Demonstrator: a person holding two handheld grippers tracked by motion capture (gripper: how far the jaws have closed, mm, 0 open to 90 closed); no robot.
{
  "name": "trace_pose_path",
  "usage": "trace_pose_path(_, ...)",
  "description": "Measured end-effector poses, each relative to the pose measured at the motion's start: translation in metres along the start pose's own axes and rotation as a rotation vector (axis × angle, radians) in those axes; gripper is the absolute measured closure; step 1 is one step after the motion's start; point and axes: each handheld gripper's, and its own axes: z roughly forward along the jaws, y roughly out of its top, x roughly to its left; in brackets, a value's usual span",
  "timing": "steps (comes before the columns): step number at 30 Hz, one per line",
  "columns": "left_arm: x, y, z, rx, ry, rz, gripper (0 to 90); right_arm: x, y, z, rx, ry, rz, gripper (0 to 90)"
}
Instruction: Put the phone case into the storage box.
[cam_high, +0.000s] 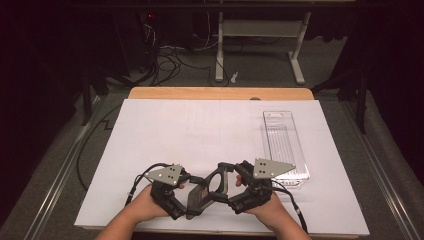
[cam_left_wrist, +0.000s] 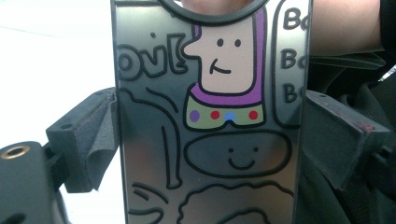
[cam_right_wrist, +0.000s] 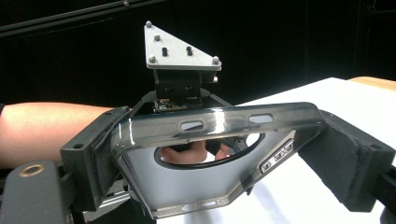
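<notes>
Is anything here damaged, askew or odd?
Nothing stands out. The grey phone case with cartoon drawings is held whole between the left gripper and the right gripper; the clear plastic box lies flat.

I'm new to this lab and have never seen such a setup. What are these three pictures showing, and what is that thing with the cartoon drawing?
A person sits at a table covered in white and holds a hand-operated gripper in each hand; there is no robot arm. The high view looks down from above: the left gripper and right gripper meet near the front edge. The other two pictures come from cameras riding on each gripper, looking along its black fingers. Between them they hold a dark see-through phone case printed with cartoon figures. The left fingers clamp its sides; the right gripper's fingers press on its end with the camera opening. A clear plastic box lies on the table, farther right.
</notes>
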Motion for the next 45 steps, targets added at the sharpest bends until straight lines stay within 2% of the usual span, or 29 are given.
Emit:
trace_pose_path(26, -0.0017, 0.0, 0.0017, 0.009, 0.014, 0.006, 12.7, 0.0008, 0.0002, 0.0006, 0.001, -0.002, 0.008, 13.7)
trace_pose_path(33, -0.0027, 0.0005, 0.0024, 0.019, 0.03, 0.003, 12.2, 0.001, 0.0001, 0.0011, 0.002, -0.002, 0.006, 13.8)
trace_pose_path(37, -0.0023, 0.0017, 0.0031, 0.024, 0.036, -0.016, 8.3, 0.0011, 0.0001, 0.0011, 0.002, -0.004, 0.005, 13.8)
trace_pose_path(41, -0.002, 0.0028, 0.0022, 0.016, 0.062, -0.03, 0.6, 0.0013, 0.0003, 0.0008, 0.0, -0.006, 0.005, 13.8)
trace_pose_path(45, -0.0021, 0.0028, 0.0003, 0.004, 0.082, -0.033, 0.1, 0.001, 0.0006, 0.0, -0.002, -0.015, 0.004, 13.8)
